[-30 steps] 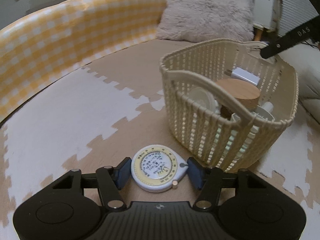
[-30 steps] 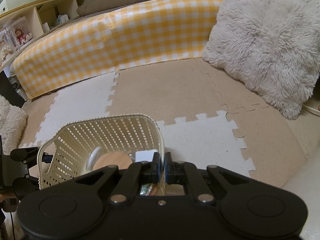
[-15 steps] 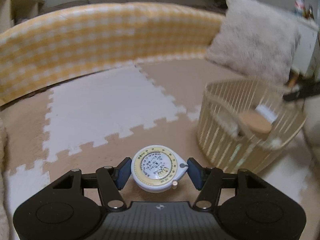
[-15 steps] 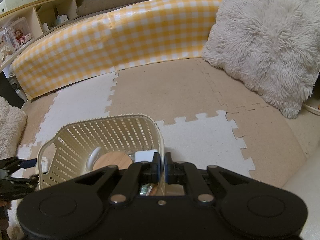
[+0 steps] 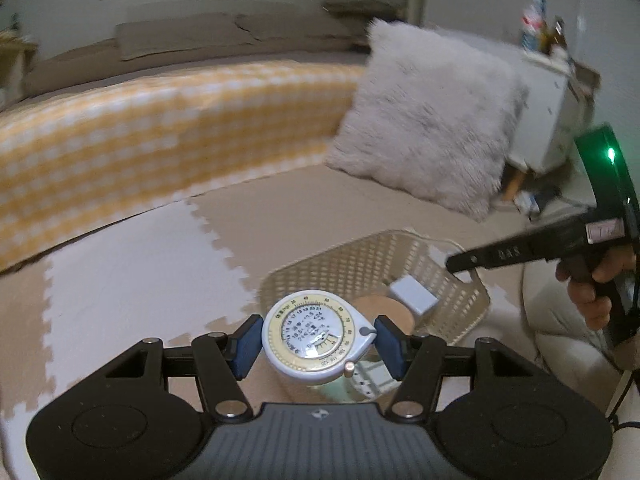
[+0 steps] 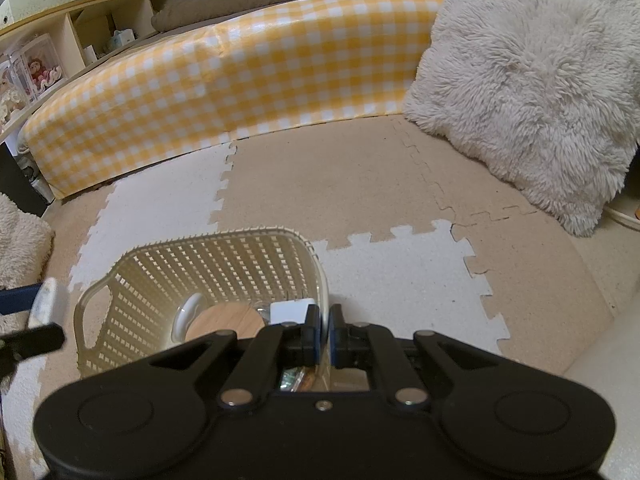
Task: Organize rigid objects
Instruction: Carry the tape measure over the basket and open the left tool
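Observation:
A round white measuring dial [image 5: 312, 332] with a yellow ring is gripped by its sides in my left gripper [image 5: 316, 345], held in the air over the near side of the cream lattice basket [image 5: 360, 264]. The basket holds a wooden lid [image 5: 380, 308], a white box [image 5: 412, 294] and other pieces. My right gripper [image 6: 328, 332] is shut on the basket's rim [image 6: 320, 268], and it also shows from the side as the right gripper [image 5: 456, 268] at the far rim. In the right wrist view the dial [image 6: 50, 300] appears blurred at the left edge.
The floor is tan and white foam tiles [image 6: 400, 276]. A yellow checked bumper [image 6: 240, 76] curves along the back. A fluffy pillow [image 6: 528, 80] leans at the right, shelves [image 6: 60, 48] stand far left. A person's hand [image 5: 592, 292] holds the right gripper's handle.
My left gripper has risen with the dial and swung toward the basket, which now shows from above. The right gripper has stayed pinched on the rim.

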